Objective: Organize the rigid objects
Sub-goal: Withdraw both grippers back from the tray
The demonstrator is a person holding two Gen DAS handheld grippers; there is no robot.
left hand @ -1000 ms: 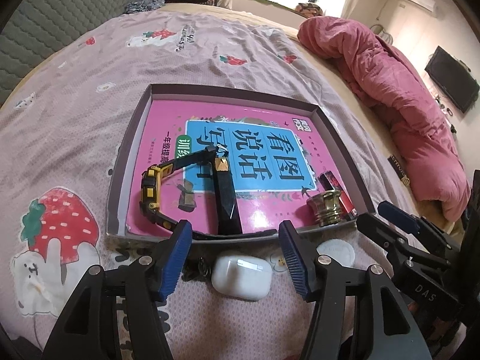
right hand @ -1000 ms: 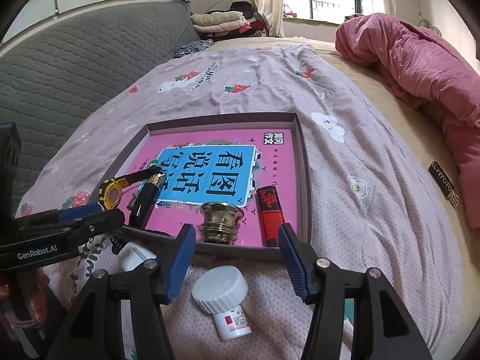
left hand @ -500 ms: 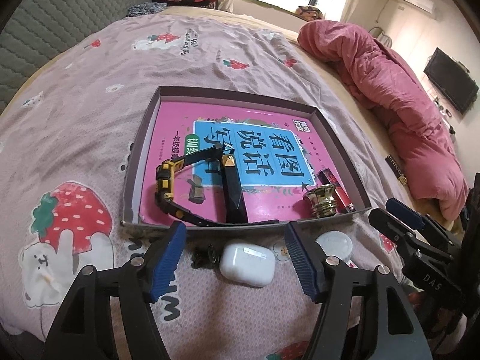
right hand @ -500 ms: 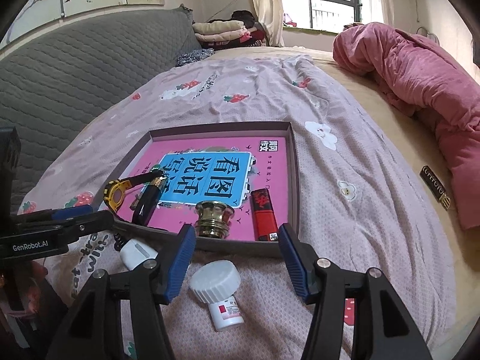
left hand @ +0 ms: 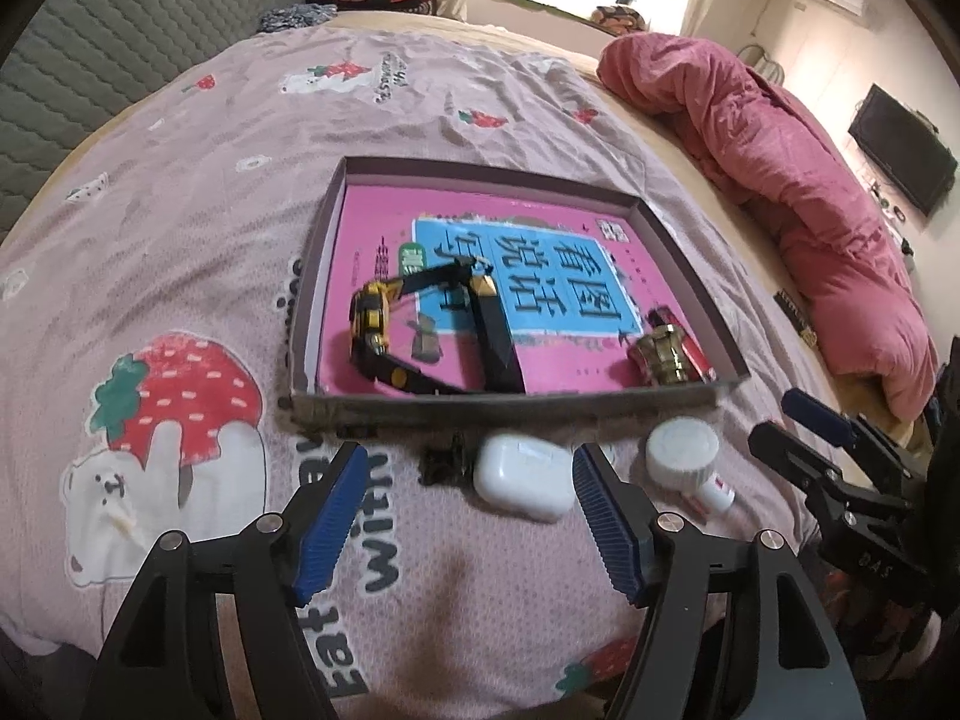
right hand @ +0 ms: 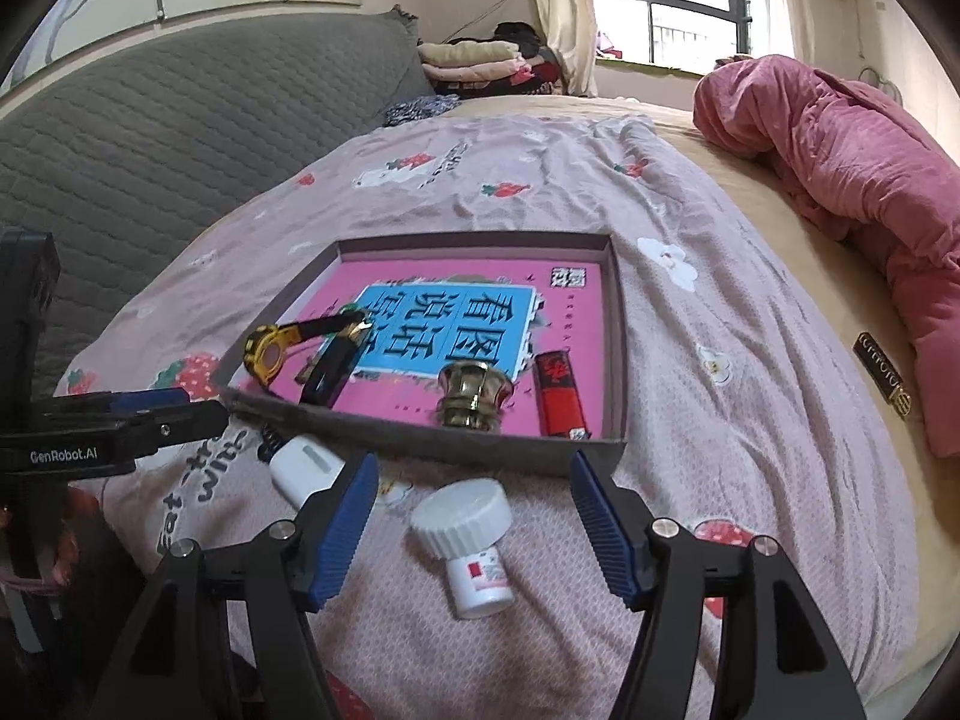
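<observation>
Both grippers have backed away from the tray since a second ago, so the earbud case and the bottle now sit further out ahead of the fingers. Around them lies the pink strawberry-print bedspread [left hand: 198,228], with a crumpled red quilt [left hand: 798,192] well off to the right and a grey padded headboard [right hand: 138,144] behind.

Left gripper [left hand: 468,516] angles steeply down, jaws opening and gripping nothing; the white earbud case [left hand: 523,477] lies just beyond its tips, a small dark clip [left hand: 445,463] touching its left side. Right gripper [right hand: 474,516] tilts down too, jaws opening, also empty; the white-capped bottle [right hand: 471,540] lies on its side between the fingers, untouched by either pad.

Just past them, the shallow tray [left hand: 504,405] holds a pink book [left hand: 456,222] flat on its floor. On the book: a yellow-and-black watch [left hand: 375,324], a black bar [left hand: 495,336] leaning across its strap, a brass knob [right hand: 474,393] and a red lighter [right hand: 561,393] beside it.
</observation>
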